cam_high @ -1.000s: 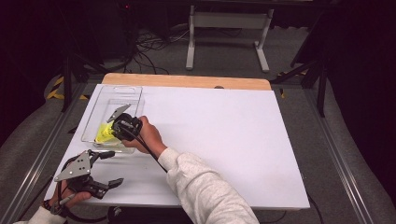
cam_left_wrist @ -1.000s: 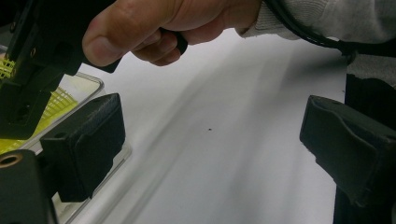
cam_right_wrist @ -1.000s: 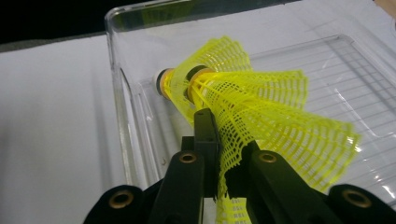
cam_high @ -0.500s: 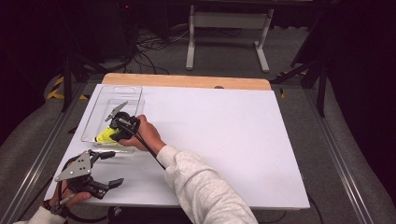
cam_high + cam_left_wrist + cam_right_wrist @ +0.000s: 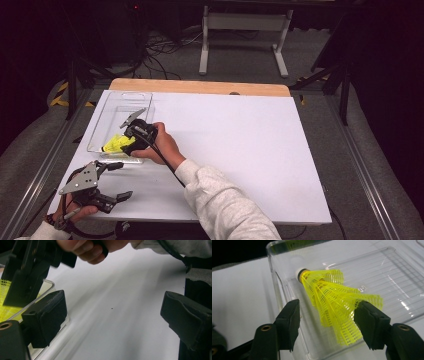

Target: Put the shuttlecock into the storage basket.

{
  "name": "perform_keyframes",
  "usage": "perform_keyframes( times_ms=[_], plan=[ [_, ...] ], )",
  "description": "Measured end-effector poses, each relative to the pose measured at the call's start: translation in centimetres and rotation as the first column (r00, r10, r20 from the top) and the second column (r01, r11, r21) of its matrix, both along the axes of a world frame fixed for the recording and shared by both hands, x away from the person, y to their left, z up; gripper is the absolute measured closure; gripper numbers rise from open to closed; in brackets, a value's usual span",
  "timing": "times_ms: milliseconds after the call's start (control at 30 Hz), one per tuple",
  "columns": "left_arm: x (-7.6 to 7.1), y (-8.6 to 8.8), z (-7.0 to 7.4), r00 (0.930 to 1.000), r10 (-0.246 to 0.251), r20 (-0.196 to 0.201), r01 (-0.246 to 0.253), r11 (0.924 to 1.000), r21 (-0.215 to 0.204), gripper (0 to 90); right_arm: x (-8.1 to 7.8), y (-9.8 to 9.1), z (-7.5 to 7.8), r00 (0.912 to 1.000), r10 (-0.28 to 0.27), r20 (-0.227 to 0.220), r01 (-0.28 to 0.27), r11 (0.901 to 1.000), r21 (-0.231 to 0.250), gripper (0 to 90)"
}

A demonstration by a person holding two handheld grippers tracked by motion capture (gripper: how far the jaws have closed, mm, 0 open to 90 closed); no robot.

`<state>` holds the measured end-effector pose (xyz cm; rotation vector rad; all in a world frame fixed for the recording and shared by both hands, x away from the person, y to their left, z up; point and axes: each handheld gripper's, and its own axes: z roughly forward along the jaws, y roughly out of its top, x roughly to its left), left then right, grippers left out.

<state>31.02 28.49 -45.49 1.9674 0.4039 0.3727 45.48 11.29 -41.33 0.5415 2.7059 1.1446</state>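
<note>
My right gripper (image 5: 327, 322), jaws just opened, lets go of the yellow shuttlecock (image 5: 334, 302), now lying on its side inside the clear tray (image 5: 387, 270). Placement looks done; only pulling back remains. My left gripper (image 5: 107, 181) waits wide open and empty near the table's (image 5: 250, 150) front edge.

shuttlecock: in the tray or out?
In. The yellow shuttlecock lies on its side inside the clear tray, cork toward a corner; the right gripper jaws, just opening, stand apart around its skirt.

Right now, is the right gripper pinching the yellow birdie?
Apart. In the right gripper view, the right gripper has just been opening: the left jaw shows a gap, the right only overlaps the shuttlecock, which lies in the clear tray.
</note>
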Motion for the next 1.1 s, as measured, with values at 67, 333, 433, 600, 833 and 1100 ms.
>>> perform_keyframes(
  times_ms=[67, 333, 433, 600, 833, 1100],
  plan=[
    [0.0, 0.0, 0.0, 1.0, -0.001, 0.001, 0.001, 1.0, 0.002, 7.8, -0.3, -0.5, 0.3, 0.9998, -0.003, 0.021, 0.003, 1.0, -0.004, 38.0],
    [0.0, 0.0, 0.0, 1.0, 0.0, 0.003, 0.0, 1.0, 0.005, 7.8, -1.7, -3.2, 1.4, 0.9964, -0.004, 0.085, -0.001, 0.9985, 0.055, 35.8],
    [0.0, 0.0, 0.0, 1.0, 0.004, 0.004, -0.004, 1.0, 0.005, 7.8, -2.3, -4.3, 1.7, 0.9929, 0.005, 0.119, -0.013, 0.9976, 0.068, 35.3],
    [0.1, -0.1, 0.0, 0.9999, 0.011, 0.008, -0.011, 0.9998, 0.014, 7.8, -2.9, -6.1, 2.2, 0.9868, -0.014, 0.162, 0.001, 0.9965, 0.084, 33.0],
    [0.1, 0.0, 0.0, 0.9998, 0.018, 0.009, -0.018, 0.9997, 0.016, 7.8, -3.4, -8.3, 2.3, 0.9777, -0.044, 0.205, 0.027, 0.996, 0.086, 30.0],
    [0.2, 0.0, 0.1, 0.9997, 0.022, 0.013, -0.022, 0.9996, 0.017, 7.8, -3.9, -10.8, 2.5, 0.9631, -0.09, 0.254, 0.067, 0.9929, 0.098, 27.5]
  ],
)
